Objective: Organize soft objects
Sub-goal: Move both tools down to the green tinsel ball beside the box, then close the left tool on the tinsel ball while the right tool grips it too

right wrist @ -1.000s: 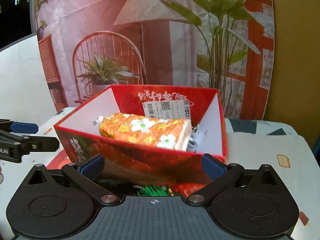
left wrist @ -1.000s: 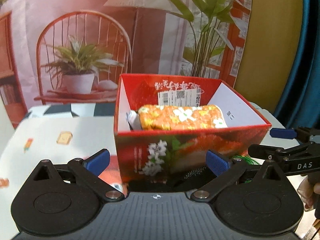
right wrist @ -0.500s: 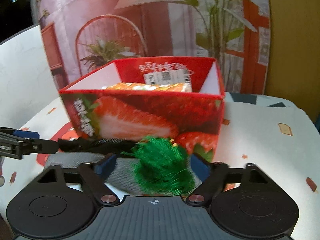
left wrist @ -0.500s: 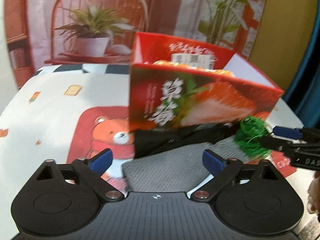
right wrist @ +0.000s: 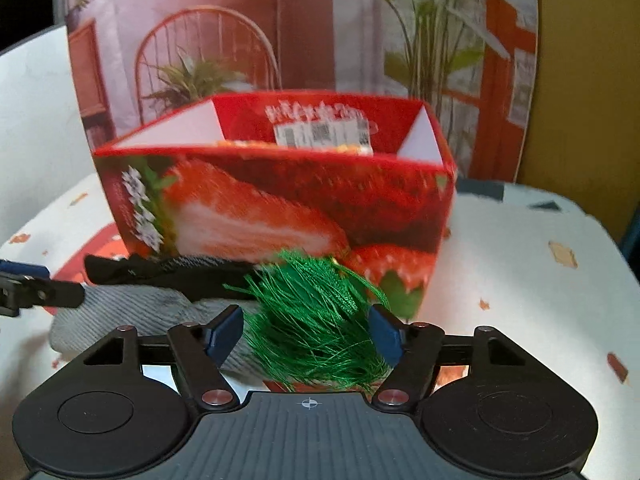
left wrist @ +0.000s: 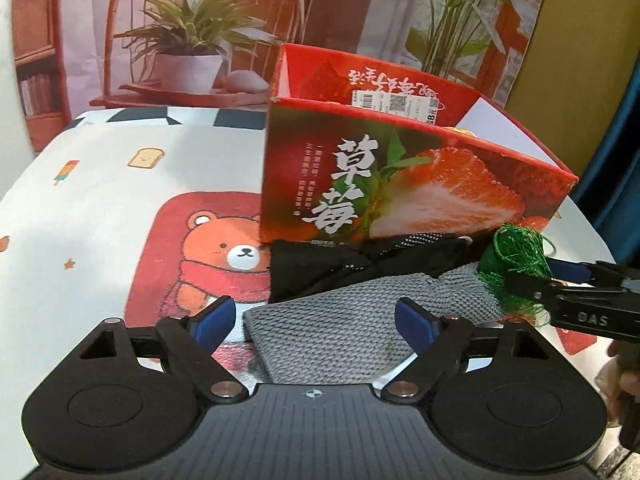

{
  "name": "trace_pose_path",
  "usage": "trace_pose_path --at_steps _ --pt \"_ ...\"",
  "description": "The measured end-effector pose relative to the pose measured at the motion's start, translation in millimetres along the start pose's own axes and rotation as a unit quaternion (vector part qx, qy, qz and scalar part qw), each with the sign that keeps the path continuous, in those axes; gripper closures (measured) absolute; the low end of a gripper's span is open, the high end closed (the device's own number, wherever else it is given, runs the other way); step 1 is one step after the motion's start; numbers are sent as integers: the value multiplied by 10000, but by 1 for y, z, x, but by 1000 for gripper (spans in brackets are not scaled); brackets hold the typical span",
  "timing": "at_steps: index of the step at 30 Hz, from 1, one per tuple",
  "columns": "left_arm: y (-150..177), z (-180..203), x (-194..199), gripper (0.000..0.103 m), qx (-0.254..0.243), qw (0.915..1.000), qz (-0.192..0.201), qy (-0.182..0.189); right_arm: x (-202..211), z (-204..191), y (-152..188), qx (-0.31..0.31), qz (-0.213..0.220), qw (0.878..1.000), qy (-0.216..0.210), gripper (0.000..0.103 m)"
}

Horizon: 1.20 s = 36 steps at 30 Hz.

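Left hand-held gripper [left wrist: 313,319]: jaws closing, pads either side of the grey knit cloth [left wrist: 352,328] on the table [left wrist: 100,232], not seen pressing it. Right hand-held gripper [right wrist: 306,334]: jaws opening, green tassel [right wrist: 320,320] between the pads, contact unclear. Behind: black cloth [left wrist: 340,264] against the red strawberry box [left wrist: 400,184], which holds 1 orange item, mostly hidden.
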<state>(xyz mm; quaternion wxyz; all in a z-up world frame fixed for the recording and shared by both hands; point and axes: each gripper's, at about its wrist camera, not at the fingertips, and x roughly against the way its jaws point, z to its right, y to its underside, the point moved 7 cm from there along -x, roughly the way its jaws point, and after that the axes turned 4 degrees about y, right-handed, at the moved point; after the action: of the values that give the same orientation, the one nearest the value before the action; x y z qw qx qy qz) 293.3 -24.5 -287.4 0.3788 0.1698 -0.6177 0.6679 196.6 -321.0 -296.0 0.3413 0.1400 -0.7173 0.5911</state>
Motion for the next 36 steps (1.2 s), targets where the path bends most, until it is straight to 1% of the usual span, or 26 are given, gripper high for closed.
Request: trace_pose_path --at_steps 3,5,8,12,15,18,25,27,31,36 --pt "-2 3 -4 17 -51 10000 -41 71 -9 -1 0 -162 -47 9997 -176 36" --pt "-4 4 -5 18 -43 9999 -33 111 -14 -5 -1 -129 -105 9997 -169 36" --pt "-8 5 -7 18 2 9998 -2 204 -13 -13 -4 -99 -65 9997 -215 36" --pt "-11 5 -13 20 63 9997 -38 253 -9 -19 -9 -25 35 9995 -298 37" --pt "-15 9 -17 21 109 9993 -63 356 -6 -23 -11 108 87 9993 -353 37" --pt "-27 20 -19 23 -15 9989 -9 470 -5 -23 -10 274 82 9990 -350 37" --pt "-49 59 -30 23 -108 9954 32 948 -4 -8 -5 337 67 9987 -365 38" --pt "-51 72 -34 23 -146 9937 3 1107 -2 -4 -5 361 93 9986 -379 40" --pt "-51 95 -44 25 -285 9899 -111 1388 3 3 -4 443 178 9980 -416 40" --pt "-50 109 -57 38 -212 9848 -254 1704 7 6 -4 580 332 9967 -451 40"
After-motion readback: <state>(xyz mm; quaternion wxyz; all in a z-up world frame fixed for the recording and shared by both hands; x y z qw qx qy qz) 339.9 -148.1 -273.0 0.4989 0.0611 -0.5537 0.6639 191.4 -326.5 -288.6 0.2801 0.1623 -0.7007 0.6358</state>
